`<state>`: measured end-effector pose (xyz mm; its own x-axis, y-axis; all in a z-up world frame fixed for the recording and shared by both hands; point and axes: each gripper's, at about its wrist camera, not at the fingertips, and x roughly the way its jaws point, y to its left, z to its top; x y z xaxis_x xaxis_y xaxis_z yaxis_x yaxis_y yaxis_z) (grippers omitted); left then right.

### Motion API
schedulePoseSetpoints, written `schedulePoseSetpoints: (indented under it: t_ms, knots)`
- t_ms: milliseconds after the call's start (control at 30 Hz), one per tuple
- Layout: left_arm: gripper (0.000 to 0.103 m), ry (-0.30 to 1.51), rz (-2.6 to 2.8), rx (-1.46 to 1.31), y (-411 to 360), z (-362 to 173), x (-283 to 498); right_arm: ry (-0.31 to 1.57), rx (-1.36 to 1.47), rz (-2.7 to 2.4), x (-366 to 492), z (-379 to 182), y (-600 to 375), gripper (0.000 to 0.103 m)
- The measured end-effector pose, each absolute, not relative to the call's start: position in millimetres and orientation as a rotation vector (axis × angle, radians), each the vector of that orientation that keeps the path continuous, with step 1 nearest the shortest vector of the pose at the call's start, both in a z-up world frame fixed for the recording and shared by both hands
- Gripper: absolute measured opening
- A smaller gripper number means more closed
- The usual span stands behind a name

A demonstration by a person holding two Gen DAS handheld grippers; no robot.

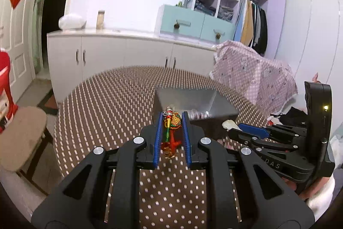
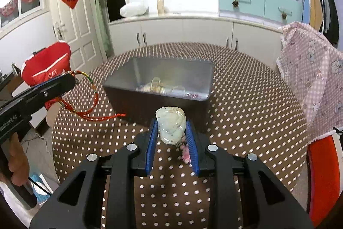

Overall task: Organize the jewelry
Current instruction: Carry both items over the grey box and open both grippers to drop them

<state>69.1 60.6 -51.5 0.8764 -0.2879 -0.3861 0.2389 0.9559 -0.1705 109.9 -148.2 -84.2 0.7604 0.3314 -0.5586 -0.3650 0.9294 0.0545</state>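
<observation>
Now both grippers carry a piece of jewelry just short of the dark box (image 2: 158, 89) that stands on the dotted tabletop (image 2: 246, 121). The left gripper (image 1: 171, 121) pinches a red, green and gold cord charm (image 1: 170, 130) between its blue pads; in the right wrist view the cord's loose red tail hangs down from it and trails toward the box's near left corner. The right gripper (image 2: 171, 132) pinches a pale, milky white pendant (image 2: 171, 124), and something small and pink dangles beside its right pad, too blurred to name. A few pale pieces already lie at the bottom of the box.

To do this step well, I judge that each gripper should travel forward until its load is fully past the near wall and over the open middle of the box before the pads part. The charm needs extra height, since its hanging tail could snag on the rim or drape outside. Going one at a time would keep the two grippers from crowding each other, as they sit near one another. Lowering the pendant close to the pile before letting go should spare it a hard knock.
</observation>
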Motion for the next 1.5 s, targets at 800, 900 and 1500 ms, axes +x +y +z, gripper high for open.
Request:
schedulePoseSetpoints:
  t_ms: [800,900,1500]
  knots:
    - [0.018,0.378,-0.374,-0.124,34,-25,124,0.512,-0.069,0.408,151,-54,-153,0.025]
    - [0.024,0.391,-0.365,-0.112,31,-29,131,0.517,-0.065,0.412,153,-56,-153,0.025]
    - [0.071,0.449,-0.267,-0.093,48,-47,136,0.510,-0.085,0.418,152,-54,-146,0.035]
